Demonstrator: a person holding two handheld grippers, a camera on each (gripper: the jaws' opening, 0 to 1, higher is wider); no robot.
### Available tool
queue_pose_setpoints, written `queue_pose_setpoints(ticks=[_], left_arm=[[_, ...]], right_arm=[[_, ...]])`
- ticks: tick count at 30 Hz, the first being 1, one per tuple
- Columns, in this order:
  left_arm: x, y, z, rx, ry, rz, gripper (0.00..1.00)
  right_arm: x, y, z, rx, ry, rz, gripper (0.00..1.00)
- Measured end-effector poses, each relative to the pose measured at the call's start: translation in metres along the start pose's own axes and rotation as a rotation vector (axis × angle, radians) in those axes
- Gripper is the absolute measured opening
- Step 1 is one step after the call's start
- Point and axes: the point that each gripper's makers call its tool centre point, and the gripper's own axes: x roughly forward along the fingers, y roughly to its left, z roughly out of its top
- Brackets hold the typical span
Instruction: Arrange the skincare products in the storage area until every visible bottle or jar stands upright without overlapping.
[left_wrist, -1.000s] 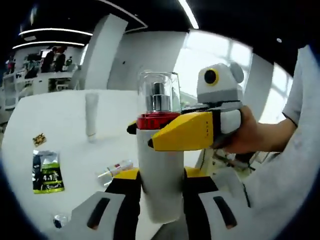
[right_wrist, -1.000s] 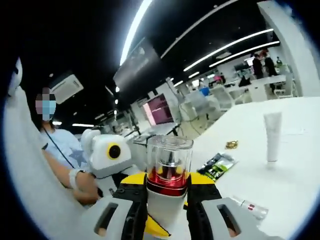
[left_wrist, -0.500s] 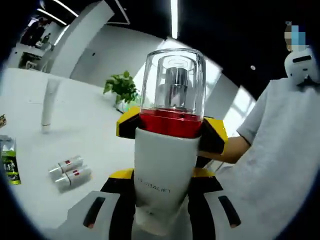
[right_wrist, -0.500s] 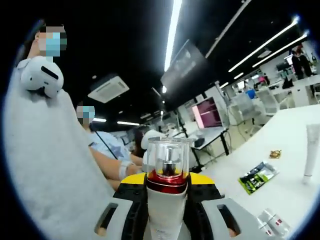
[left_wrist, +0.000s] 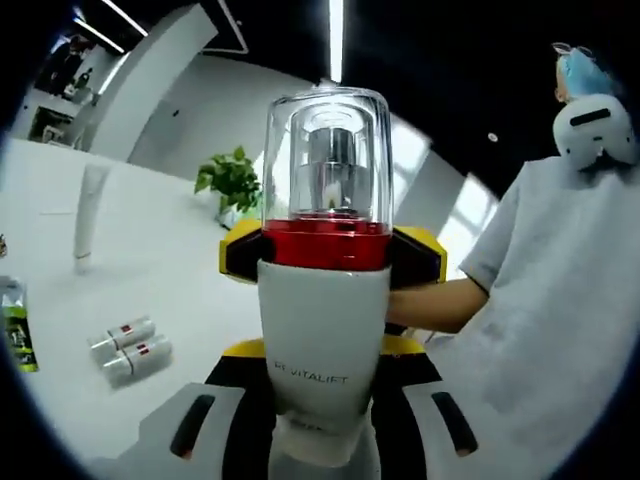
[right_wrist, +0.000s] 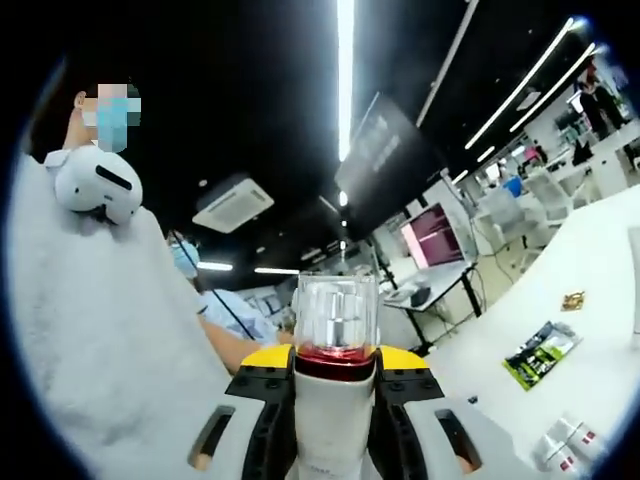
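Note:
A white pump bottle (left_wrist: 325, 330) with a red collar and a clear cap is held up off the white table (left_wrist: 60, 290). My left gripper (left_wrist: 322, 405) is shut on its lower body. My right gripper (left_wrist: 330, 255) comes in from behind, its yellow jaws clamped on either side of the red collar. In the right gripper view the same bottle (right_wrist: 335, 410) rises between the jaws of the right gripper (right_wrist: 335, 385), clear cap up. A white tube (left_wrist: 87, 215) stands upright on the table. Two small vials (left_wrist: 130, 348) lie side by side.
A green sachet (right_wrist: 541, 353) and a small gold item (right_wrist: 573, 299) lie on the table, with the vials (right_wrist: 568, 445) nearer. A potted plant (left_wrist: 232, 180) stands at the table's far edge. A person in a grey shirt (left_wrist: 560, 300) is close on the right.
Both views have swung upward and closer to the person. The right gripper's jaws went from the bottle's side to behind its collar. Both grippers kept hold of the bottle.

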Motion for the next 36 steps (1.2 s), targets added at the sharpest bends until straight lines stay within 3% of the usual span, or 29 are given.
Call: queue_pose_setpoints(ticks=[3,5,9,12,19,23,26,33,36], left_arm=[[-0.006,0.014,0.002,-0.002,-0.014,0.084,0.31],[-0.009,0.02,-0.001,-0.014,0.003,0.124,0.31],[-0.014,0.039,0.0,0.003,0.008,0.216,0.31],[-0.017,0.052,0.001,-0.032,-0.008,0.291,0.31],[-0.022,0.076,-0.004,-0.03,0.033,0.456,0.31],[-0.026,0.088,-0.008,-0.051,0.061,0.571,0.31],[-0.028,0.092,-0.006,-0.001,0.076,0.613,0.31],[-0.031,0.099,-0.001,0.078,0.109,0.697,0.31],[-0.033,0.103,-0.003,0.149,0.176,0.744,0.31]], right_arm=[[0.003,-0.015,0.0,0.015,-0.005,-0.071,0.24],[0.006,-0.019,-0.002,0.027,0.007,-0.077,0.24],[0.011,-0.029,-0.004,-0.013,0.012,-0.146,0.24],[0.01,-0.047,-0.004,0.008,0.003,-0.257,0.23],[0.009,-0.075,-0.01,0.001,-0.003,-0.507,0.27],[0.005,-0.084,-0.014,0.032,0.027,-0.639,0.28],[0.006,-0.082,-0.012,-0.024,0.057,-0.673,0.28],[0.003,-0.086,-0.007,-0.022,0.051,-0.728,0.28],[0.0,-0.089,-0.01,-0.033,0.075,-0.751,0.29]])
